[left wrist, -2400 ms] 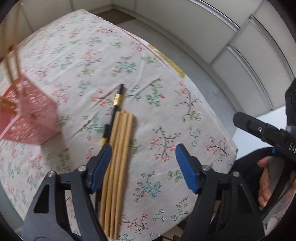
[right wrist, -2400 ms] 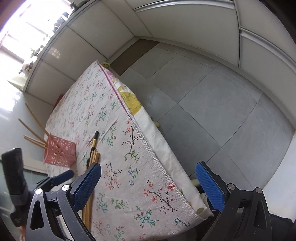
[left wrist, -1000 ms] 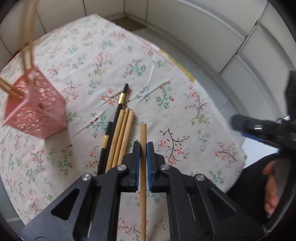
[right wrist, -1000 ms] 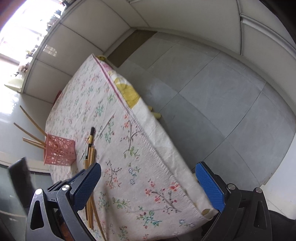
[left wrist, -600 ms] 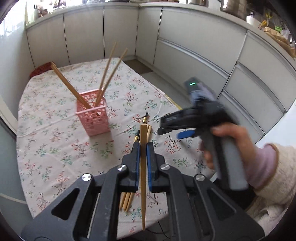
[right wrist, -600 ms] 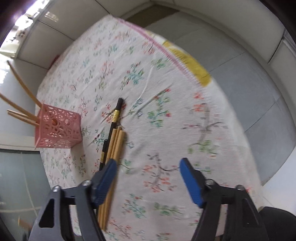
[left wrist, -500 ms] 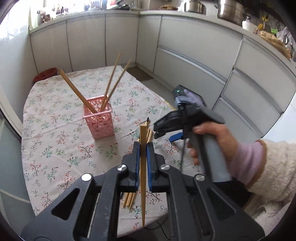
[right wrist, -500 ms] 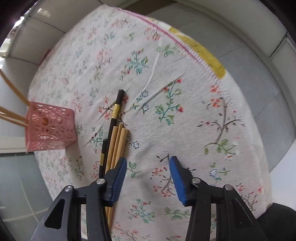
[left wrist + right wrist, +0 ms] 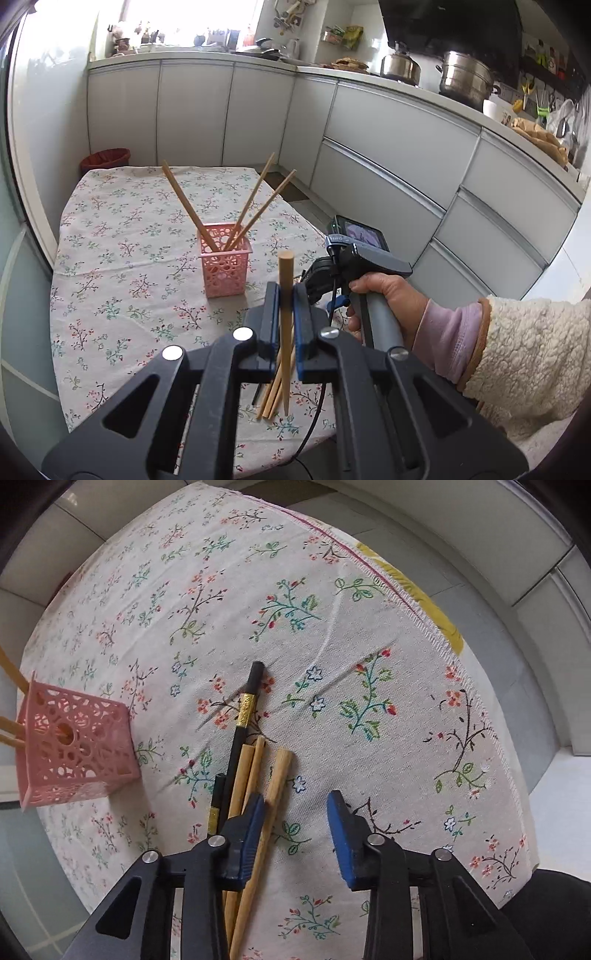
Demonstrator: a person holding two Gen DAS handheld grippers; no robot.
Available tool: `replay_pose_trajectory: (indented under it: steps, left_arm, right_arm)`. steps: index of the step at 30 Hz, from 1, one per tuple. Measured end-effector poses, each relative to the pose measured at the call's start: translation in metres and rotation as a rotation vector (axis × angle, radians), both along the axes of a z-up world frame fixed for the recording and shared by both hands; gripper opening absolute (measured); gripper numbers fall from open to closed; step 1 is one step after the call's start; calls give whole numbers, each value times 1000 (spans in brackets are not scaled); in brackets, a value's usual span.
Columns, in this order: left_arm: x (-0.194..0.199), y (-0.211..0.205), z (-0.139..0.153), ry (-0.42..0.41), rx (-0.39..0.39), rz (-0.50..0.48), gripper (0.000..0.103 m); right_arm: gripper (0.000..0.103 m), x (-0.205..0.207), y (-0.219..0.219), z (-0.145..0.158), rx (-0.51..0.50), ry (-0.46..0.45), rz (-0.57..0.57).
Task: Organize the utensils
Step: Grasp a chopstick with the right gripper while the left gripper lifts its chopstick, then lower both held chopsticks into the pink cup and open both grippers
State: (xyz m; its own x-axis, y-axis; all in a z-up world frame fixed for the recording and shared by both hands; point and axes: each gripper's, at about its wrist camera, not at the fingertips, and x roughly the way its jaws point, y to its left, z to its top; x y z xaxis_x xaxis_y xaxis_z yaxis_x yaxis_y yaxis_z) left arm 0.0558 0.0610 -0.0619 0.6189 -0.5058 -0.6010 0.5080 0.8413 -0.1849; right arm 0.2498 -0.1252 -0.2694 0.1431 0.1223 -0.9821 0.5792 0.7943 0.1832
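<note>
My left gripper (image 9: 285,317) is shut on a wooden chopstick (image 9: 285,280) and holds it upright above the table, short of the pink lattice holder (image 9: 224,267), which has three wooden chopsticks leaning in it. My right gripper (image 9: 297,819) is open just above the table. Its left finger is over a bundle of wooden chopsticks (image 9: 275,786) and two black chopsticks with gold bands (image 9: 245,709). The pink holder (image 9: 74,749) stands at the left in the right wrist view. The right gripper's handle (image 9: 369,273) shows in the left wrist view.
A floral tablecloth (image 9: 332,635) covers the table, whose edge runs down the right side (image 9: 495,738). White kitchen cabinets (image 9: 388,147) lie beyond it. A red bin (image 9: 107,158) stands on the floor behind the table's far end.
My left gripper shut on one wooden chopstick and lifted it upright, away from the bundle. My right gripper came down from beside the table to the remaining chopsticks and its jaws narrowed.
</note>
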Motion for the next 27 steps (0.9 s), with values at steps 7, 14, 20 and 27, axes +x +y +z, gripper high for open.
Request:
replay_pose_trajectory:
  steps: [7, 14, 20, 27]
  left_arm:
    - [-3, 7, 5, -23, -2, 14, 8]
    - [-2, 13, 9, -26, -4, 64, 8]
    - [-3, 9, 15, -29, -8, 99, 8]
    - [-5, 4, 25, -34, -11, 131, 8]
  right_arm:
    - [12, 15, 10, 4, -106, 14, 28]
    - [7, -12, -18, 11, -2, -138, 24]
    - [7, -56, -24, 50, -21, -350, 101]
    - [7, -100, -12, 107, -69, -565, 196]
